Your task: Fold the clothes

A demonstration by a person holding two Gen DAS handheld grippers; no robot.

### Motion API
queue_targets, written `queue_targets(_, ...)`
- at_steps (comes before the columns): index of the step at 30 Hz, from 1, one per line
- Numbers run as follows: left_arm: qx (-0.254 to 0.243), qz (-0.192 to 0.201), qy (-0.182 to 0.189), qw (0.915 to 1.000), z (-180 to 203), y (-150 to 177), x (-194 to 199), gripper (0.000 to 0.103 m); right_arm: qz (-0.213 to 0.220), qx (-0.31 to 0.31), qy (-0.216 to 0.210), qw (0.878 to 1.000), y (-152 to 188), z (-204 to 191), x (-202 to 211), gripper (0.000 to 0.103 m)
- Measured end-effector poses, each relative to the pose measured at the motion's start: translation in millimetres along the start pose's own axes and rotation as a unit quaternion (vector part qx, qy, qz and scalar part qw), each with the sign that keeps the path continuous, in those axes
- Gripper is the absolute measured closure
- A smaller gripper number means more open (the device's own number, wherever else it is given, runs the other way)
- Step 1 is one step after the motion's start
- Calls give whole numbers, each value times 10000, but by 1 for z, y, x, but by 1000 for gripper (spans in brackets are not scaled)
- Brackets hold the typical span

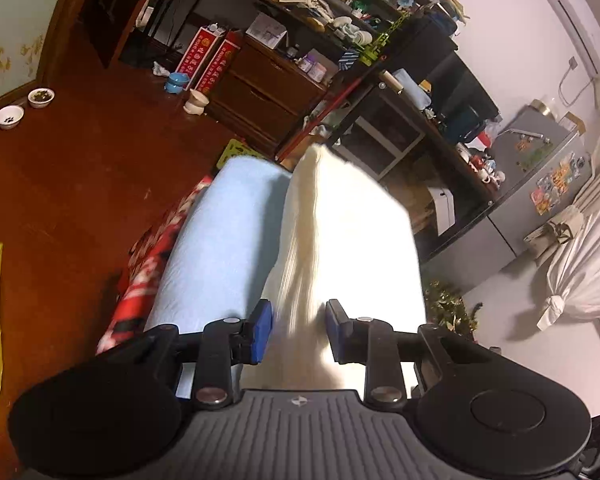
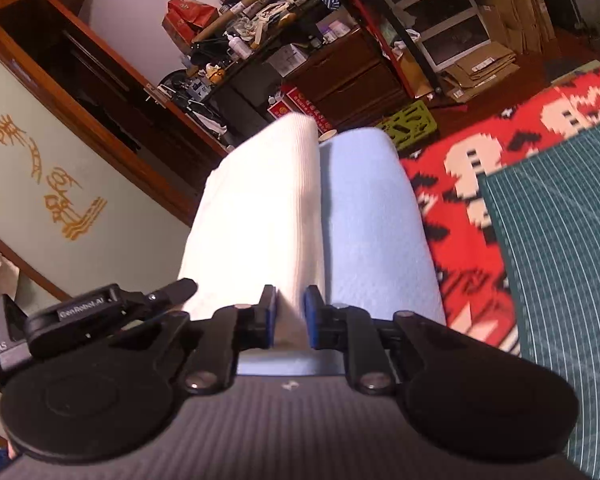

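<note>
Gripping a white cloth (image 1: pixel 340 240) edge, left gripper (image 1: pixel 299 330) narrowly parted. Pinching the same cloth, right gripper (image 2: pixel 291 316) nearly closed. Light-blue cloth (image 2: pixel 376 220) just beside, over red patterned blanket (image 2: pixel 480 184).

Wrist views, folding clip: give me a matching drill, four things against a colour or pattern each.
Things:
1. ribbed cloth pinched in the right tool
2. terry cloth beside it
3. mat with thin white lines
4. blanket under the mat

Colours:
A. red with white and black pattern
B. white
C. dark teal
D. light blue

Pairs: 1-B, 2-D, 3-C, 4-A
</note>
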State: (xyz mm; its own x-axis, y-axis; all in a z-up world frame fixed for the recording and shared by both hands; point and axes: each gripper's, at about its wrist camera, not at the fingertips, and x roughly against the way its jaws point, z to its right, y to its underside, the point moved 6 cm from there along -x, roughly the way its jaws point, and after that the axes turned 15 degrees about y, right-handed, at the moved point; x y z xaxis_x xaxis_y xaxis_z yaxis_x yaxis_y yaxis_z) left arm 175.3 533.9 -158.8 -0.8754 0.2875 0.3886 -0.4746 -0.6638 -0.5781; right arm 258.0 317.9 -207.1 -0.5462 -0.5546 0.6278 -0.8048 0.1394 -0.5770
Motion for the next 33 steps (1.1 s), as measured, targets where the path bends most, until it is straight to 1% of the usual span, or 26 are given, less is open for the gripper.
queue_targets(3, -11, 57, -42, 10000, 1, 11, 12, 76, -74, -18, -38, 10000, 11, 4, 9, 88)
queue_targets(6, -94, 122, -78, 9999, 7, 14, 22, 77, -135, 25, -123, 9998, 11, 7, 20, 91)
queue_targets(9, -346, 126, -199, 9991, 18, 16, 32, 82, -210, 199, -262, 9992, 6, 11, 32, 91)
queue_targets(12, -727, 76, -380, 9966, 36, 29, 45, 81, -142, 649, -206, 9976, 8, 12, 51, 88)
queue_targets(14, -974, -12, -560, 9937, 50, 43, 51, 67, -80, 1021, -103, 9947, 12, 13, 65, 87)
queue_targets(16, -1173, -72, -746, 9903, 63, 60, 57, 60, -14, 1468, 92, 9891, 15, 13, 78, 86)
queue_targets(17, -1249, -105, -818, 9887, 69, 69, 60, 58, 10, 1674, 212, 9857, 17, 14, 84, 83)
queue_targets(19, -1300, -105, -920, 9872, 79, 89, 66, 51, 45, 2003, 370, 9790, 21, 15, 98, 78)
queue_targets(20, -1300, -126, -940, 9870, 84, 100, 68, 44, 77, 2148, 443, 9756, 23, 16, 106, 73)
queue_targets(21, -1317, -170, -928, 9868, 89, 111, 70, 42, 115, 2282, 511, 9722, 25, 17, 114, 66)
queue_targets(22, -1318, -174, -916, 9869, 93, 121, 73, 39, 139, 2409, 570, 9688, 28, 18, 123, 63)
queue_targets(24, -1290, -152, -912, 9873, 101, 139, 78, 35, 177, 2615, 650, 9628, 33, 21, 140, 48)
queue_targets(25, -1291, -149, -910, 9873, 105, 148, 80, 31, 173, 2692, 662, 9607, 36, 24, 146, 43)
queue_targets(26, -1300, -148, -905, 9873, 110, 156, 82, 25, 172, 2750, 678, 9589, 39, 26, 153, 34)
queue_targets(27, -1347, -158, -912, 9866, 114, 163, 84, 23, 183, 2779, 697, 9579, 41, 29, 159, 28)
queue_targets(28, -1421, -152, -941, 9852, 117, 171, 85, 19, 201, 2809, 723, 9568, 44, 32, 166, 25)
queue_targets(29, -1498, -146, -1004, 9835, 121, 179, 87, 15, 209, 2842, 765, 9555, 47, 35, 171, 19)
queue_targets(30, -1549, -153, -1065, 9821, 124, 187, 88, 13, 205, 2857, 801, 9548, 50, 38, 175, 15)
queue_targets(31, -1579, -167, -1102, 9811, 127, 194, 89, 11, 200, 2857, 818, 9546, 53, 41, 180, 13)
queue_targets(33, -1658, -219, -1148, 9792, 131, 207, 92, 11, 189, 2857, 862, 9543, 60, 48, 188, 3)
